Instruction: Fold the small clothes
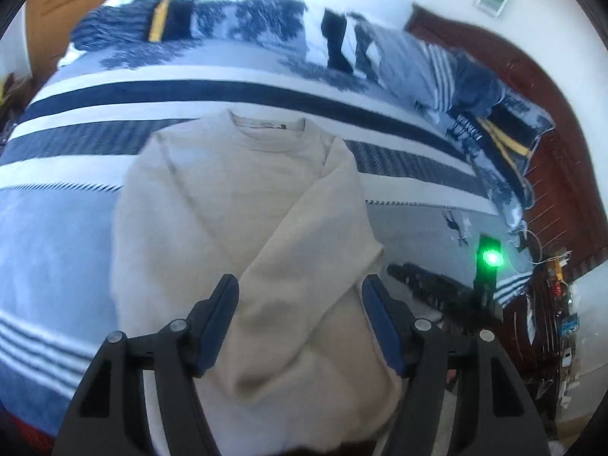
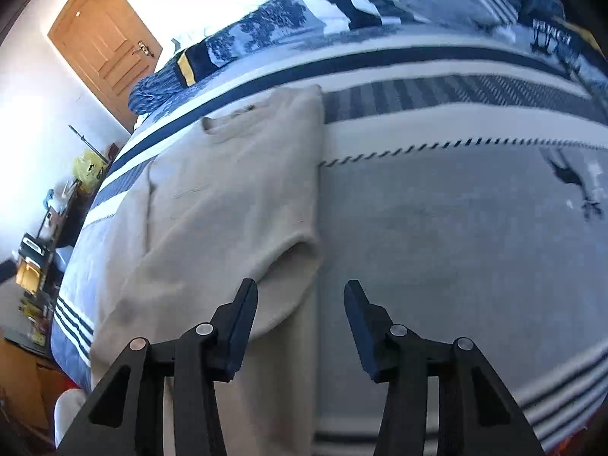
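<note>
left gripper (image 1: 300, 292) jaws spread over the cream sweater (image 1: 243, 205), nothing pinched; right gripper (image 2: 300, 296) also spread, only its view shows the door (image 2: 102, 41)

A sweater (image 1: 235, 205) lies flat on the bed (image 1: 57, 228), its collar toward the far edge and its hem toward the near edge. Both sleeves are folded inward and cross over its front. Pillows (image 1: 418, 64) lie at the far right corner of the bed, against the headboard (image 1: 551, 121). A bunched blanket (image 1: 125, 26) lies along the far edge, behind the sweater. A door (image 2: 102, 38) stands beyond the far left corner.
</note>
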`<state>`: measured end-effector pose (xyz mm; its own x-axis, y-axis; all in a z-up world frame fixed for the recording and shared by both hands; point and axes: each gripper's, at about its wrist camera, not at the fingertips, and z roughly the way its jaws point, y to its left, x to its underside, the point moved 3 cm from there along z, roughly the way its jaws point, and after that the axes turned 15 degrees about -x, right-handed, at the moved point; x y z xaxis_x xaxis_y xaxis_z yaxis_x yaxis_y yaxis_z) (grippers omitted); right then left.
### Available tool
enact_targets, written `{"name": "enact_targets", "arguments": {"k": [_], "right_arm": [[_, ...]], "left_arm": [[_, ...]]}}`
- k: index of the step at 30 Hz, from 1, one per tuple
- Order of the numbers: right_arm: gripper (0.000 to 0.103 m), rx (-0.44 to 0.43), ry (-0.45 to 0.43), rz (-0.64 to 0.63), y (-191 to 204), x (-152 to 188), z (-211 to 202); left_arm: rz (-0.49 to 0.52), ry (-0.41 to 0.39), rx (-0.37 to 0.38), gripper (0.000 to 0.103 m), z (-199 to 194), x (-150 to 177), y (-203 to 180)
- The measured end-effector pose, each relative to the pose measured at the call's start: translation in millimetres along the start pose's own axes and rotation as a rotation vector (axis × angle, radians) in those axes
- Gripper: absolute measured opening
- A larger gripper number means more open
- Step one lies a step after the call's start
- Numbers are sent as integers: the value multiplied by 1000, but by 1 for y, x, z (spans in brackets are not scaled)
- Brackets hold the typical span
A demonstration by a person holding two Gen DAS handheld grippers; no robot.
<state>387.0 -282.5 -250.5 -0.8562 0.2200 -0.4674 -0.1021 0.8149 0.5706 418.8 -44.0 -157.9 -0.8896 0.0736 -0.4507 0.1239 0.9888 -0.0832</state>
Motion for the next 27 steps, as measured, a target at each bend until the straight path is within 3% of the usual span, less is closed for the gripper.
{"name": "enact_targets", "arguments": {"k": [5, 6, 7, 11, 15, 19, 22, 23, 27], "right_arm": [[45, -44, 60, -60, -15, -15, 39], [32, -35, 54, -82, -14, -18, 44], [10, -36, 44, -91, -14, -21, 48], [4, -94, -29, -74, -18, -23, 40], [4, -141, -86, 6, -37, -21, 26], [8, -141, -149, 35, -48, -24, 19], [6, -149, -120, 8, -42, -24, 27], [4, -133, -99, 5, -42, -24, 32], [3, -193, -149, 94, -60, -28, 11]], "left_arm": [[43, 116, 17, 66, 90, -57, -52], [50, 135, 21, 66, 105, -65, -59], [57, 159, 20, 66, 124, -76, -67], [17, 238, 29, 66, 185, -113, -94], [69, 223, 3, 66, 232, -150, -126], [54, 286, 8, 66, 277, -167, -140], [13, 305, 24, 31, 287, -171, -140], [4, 320, 62, 10, 286, -172, -141], [-50, 245, 133, 5, 258, -190, -138]]}}
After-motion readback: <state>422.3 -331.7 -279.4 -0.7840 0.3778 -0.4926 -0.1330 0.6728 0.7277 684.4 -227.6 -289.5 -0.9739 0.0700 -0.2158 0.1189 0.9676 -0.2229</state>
